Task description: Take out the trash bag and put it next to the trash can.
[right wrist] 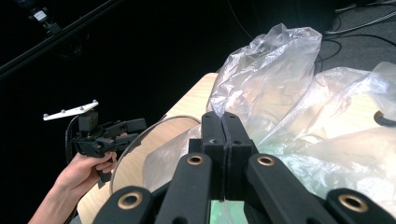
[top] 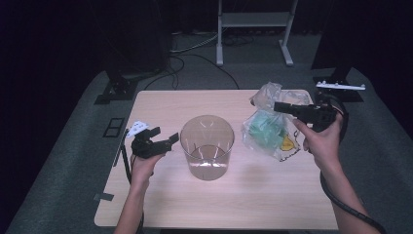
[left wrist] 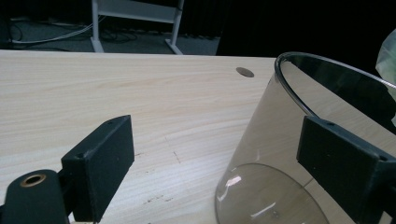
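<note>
Plastic bag (top: pixel 267 130) with green stuff inside sits on the worktop (top: pixel 160 105) just right of the clear bin (top: pixel 207 146), not in yet; right tool (top: pixel 278 107) is pressed together at the bag's top, a pinch on the film I can't confirm. Left tool (top: pixel 165 139) is spread, straddling the bin wall (left wrist: pixel 261 140); bin is empty, nothing blocks the transfer.

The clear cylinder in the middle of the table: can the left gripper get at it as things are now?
Probably yes. The left gripper has its jaws open right beside the clear cylinder, and in the left gripper view one jaw already overlaps its wall; nothing lies between them.
</note>
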Tool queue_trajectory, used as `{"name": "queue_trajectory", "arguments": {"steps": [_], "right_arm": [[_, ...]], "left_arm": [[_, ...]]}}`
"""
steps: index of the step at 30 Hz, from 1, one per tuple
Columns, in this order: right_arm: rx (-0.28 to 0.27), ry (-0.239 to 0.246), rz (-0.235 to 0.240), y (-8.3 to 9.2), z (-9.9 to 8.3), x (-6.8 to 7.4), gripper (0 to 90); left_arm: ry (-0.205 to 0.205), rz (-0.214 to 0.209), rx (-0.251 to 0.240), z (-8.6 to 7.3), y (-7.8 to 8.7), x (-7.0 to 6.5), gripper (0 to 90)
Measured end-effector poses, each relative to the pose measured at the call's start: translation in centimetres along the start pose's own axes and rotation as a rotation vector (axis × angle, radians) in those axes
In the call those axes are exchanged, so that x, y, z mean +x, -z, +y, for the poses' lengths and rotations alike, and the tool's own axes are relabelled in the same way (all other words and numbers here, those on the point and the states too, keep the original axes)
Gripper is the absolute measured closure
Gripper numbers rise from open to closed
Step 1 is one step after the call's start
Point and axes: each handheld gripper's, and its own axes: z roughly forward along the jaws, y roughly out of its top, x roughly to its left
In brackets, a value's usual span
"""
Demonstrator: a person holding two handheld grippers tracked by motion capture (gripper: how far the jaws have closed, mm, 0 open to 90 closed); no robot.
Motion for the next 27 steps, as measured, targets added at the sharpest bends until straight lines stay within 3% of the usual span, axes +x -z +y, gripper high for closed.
{"name": "queue_trajectory", "arguments": {"steps": [13,27], "right_arm": [[0.019,-0.048,-0.008,-1.3,-1.5,-2.1,90.0],[0.064,-0.107,-0.034,-4.5,-3.5,-4.3,90.0]], "left_arm": [[0.0,-0.003,-0.001,0.0,0.0,0.0,10.0],[0.007,-0.007,-0.02,0.2,0.4,0.1,10.0]]}}
